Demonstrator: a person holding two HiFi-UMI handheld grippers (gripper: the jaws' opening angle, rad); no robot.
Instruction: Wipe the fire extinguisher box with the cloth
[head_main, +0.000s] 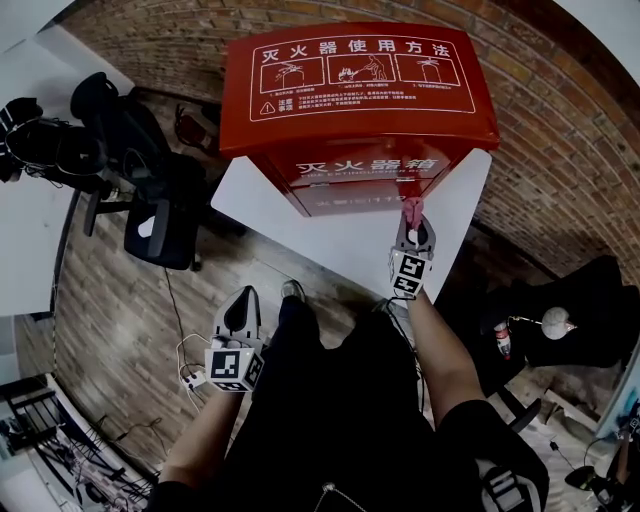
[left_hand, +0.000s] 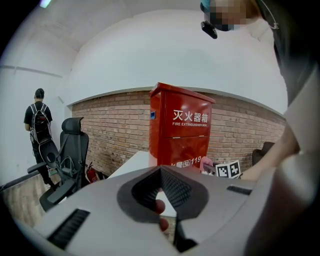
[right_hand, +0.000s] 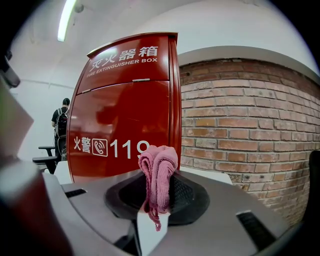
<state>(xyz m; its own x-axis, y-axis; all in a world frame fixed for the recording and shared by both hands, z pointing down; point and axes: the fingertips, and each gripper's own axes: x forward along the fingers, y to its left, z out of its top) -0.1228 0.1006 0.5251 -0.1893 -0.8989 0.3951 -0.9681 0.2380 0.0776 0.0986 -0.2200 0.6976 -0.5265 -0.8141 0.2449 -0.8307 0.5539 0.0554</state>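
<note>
The red fire extinguisher box (head_main: 360, 90) stands on a white platform (head_main: 260, 210); it also shows in the left gripper view (left_hand: 182, 130) and fills the right gripper view (right_hand: 125, 110). My right gripper (head_main: 413, 222) is shut on a folded pink cloth (head_main: 412, 208), held just in front of the box's lower front near its right edge. In the right gripper view the cloth (right_hand: 158, 172) sticks up from the jaws (right_hand: 157, 192), close to the "119" print. My left gripper (head_main: 243, 297) hangs lower left, well away from the box, its jaws (left_hand: 161, 170) shut on nothing.
A black office chair (head_main: 150, 200) stands left of the platform. A person with a backpack (left_hand: 39, 120) stands far left. A brick wall (right_hand: 240, 130) runs behind the box. Cables lie on the wooden floor (head_main: 190, 365), and dark gear sits at the right (head_main: 580, 320).
</note>
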